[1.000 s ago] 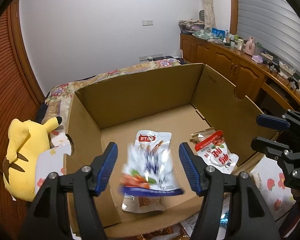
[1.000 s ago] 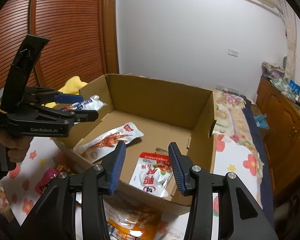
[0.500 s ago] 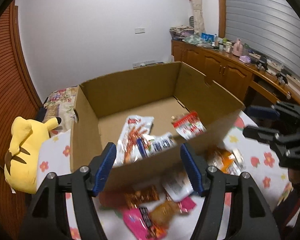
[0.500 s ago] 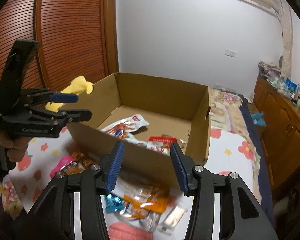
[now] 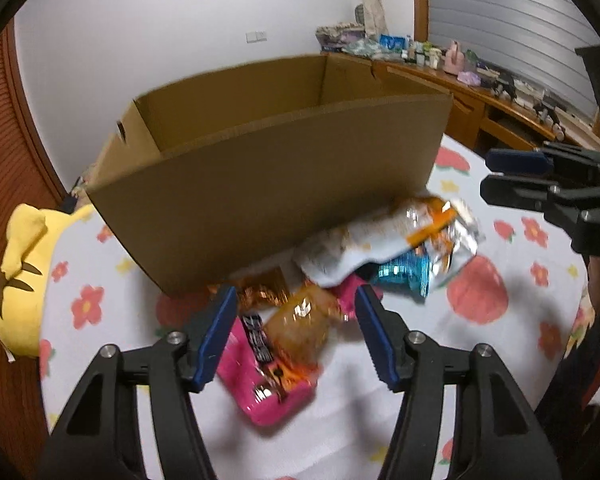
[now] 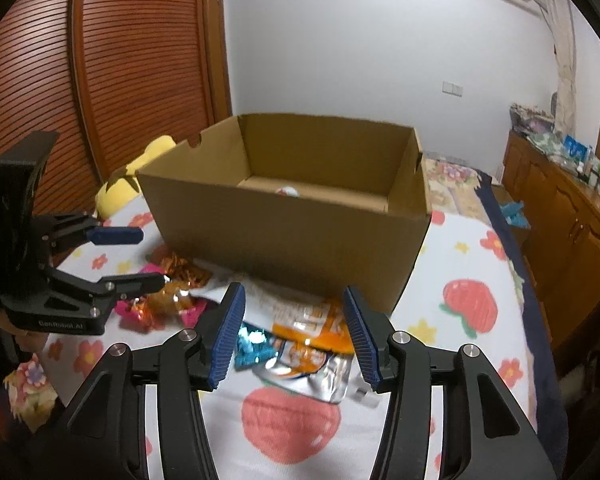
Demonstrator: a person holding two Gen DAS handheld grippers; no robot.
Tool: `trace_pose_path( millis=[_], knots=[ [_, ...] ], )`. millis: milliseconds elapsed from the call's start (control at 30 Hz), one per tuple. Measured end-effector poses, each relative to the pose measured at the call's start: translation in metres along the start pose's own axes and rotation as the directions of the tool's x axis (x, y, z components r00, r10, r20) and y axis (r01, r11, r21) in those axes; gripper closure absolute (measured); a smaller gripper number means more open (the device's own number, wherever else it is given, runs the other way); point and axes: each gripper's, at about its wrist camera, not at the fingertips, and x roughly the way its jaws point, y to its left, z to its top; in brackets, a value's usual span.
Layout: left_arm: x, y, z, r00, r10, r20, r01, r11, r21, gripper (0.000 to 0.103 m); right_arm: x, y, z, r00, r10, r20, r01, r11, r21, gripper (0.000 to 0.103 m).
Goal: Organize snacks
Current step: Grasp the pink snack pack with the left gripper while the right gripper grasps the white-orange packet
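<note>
An open cardboard box [image 5: 276, 184] stands on the flowered cloth; it also shows in the right wrist view [image 6: 300, 224]. In front of it lies a pile of snack packs. My left gripper [image 5: 296, 336] is open and empty, low over an orange pack [image 5: 300, 328] and a pink pack [image 5: 268, 384]. My right gripper [image 6: 292, 336] is open and empty over a white and orange pouch [image 6: 308, 328], with a blue foil pack [image 6: 252, 344] beside it. The pouch [image 5: 388, 240] and blue pack [image 5: 400, 272] also show in the left wrist view. Only a white scrap [image 6: 287, 191] shows inside the box.
A yellow plush toy [image 5: 20, 276] lies left of the box. A wooden slatted wardrobe [image 6: 100, 80] stands at the left. A wooden sideboard [image 6: 560, 208] with clutter runs along the right. The flowered cloth [image 6: 460, 304] spreads right of the pile.
Both grippers have dropped and pulled back from above the box to low over the pile in front. The snack dropped by the left gripper is now inside the box, out of sight.
</note>
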Motion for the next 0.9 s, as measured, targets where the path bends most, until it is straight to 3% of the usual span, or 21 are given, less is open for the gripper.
trace_pose_path(
  millis=[300,467,800,900],
  knots=[
    [0.016,0.0,-0.01,0.999,-0.032,-0.038,0.033,0.999,0.015,0.045,0.011,0.007,-0.01,0.999,0.008,-0.04,-0.008,1.0,-0.004,0.051],
    [0.027,-0.003,-0.006,0.997,-0.025,-0.069,0.027,0.999,0.04,0.041,0.017,0.012,-0.009,0.998,0.016,-0.053,-0.017,1.0,-0.02,0.05],
    [0.032,-0.003,-0.009,0.996,-0.046,-0.071,0.049,0.998,0.045,0.04,0.041,0.016,-0.005,0.995,0.031,-0.099,-0.037,0.997,-0.062,0.049],
    [0.029,0.001,-0.011,0.997,-0.045,-0.065,0.047,0.999,0.025,0.048,0.052,0.016,-0.005,0.992,0.042,-0.12,-0.051,0.996,-0.07,0.048]
  ],
)
